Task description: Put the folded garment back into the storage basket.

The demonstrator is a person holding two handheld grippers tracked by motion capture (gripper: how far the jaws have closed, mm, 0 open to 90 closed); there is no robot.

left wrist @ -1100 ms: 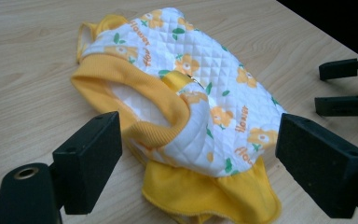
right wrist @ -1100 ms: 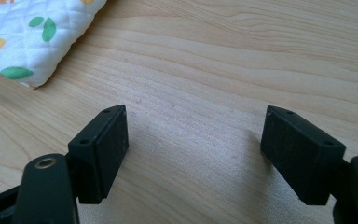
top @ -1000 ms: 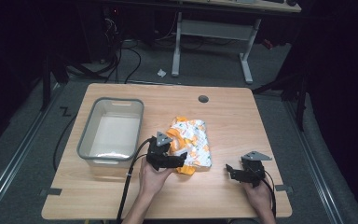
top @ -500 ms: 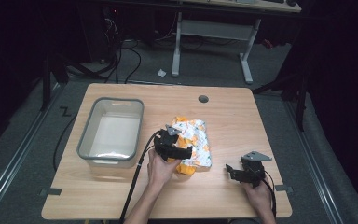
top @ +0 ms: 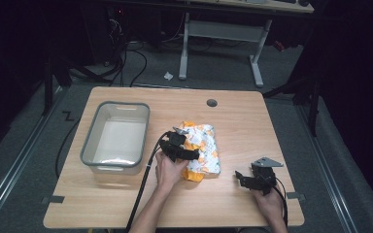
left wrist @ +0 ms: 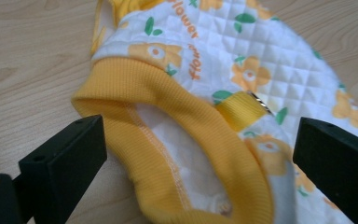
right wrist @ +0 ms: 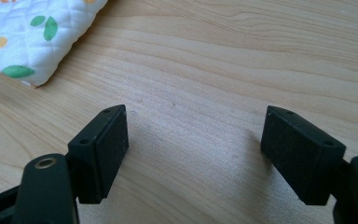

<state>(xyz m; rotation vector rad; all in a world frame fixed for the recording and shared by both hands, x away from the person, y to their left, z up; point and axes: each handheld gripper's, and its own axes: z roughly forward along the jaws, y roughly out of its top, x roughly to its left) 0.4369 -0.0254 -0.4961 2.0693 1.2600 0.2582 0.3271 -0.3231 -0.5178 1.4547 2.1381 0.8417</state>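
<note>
High view shows my left gripper [top: 190,154] sitting on the near left edge of a little quilted cloth [top: 201,150] that lies in the middle of the worktop [top: 243,121]. The cloth is white with orange flowers and green leaves, and it has a yellow ribbed band.

In the left gripper view my fingers [left wrist: 65,163] are spread wide, and they have just been opening. The yellow band [left wrist: 186,140] of the cloth lies right between them, but the fingers are not pressing on it. One finger is just beside the band's edge on bare wood, and the other is over the flowery part. So the cloth is let go and rests flat on the worktop.

My right gripper [top: 247,179] is well apart from the cloth, off to the right and nearer to me. In the right gripper view its fingers [right wrist: 105,149] are spread wide too, with bare wood between them. A corner of the cloth [right wrist: 32,32] shows far ahead of the left finger.

A grey tub [top: 90,150] stands on the worktop, to the left of my left fingers and close to them.
</note>
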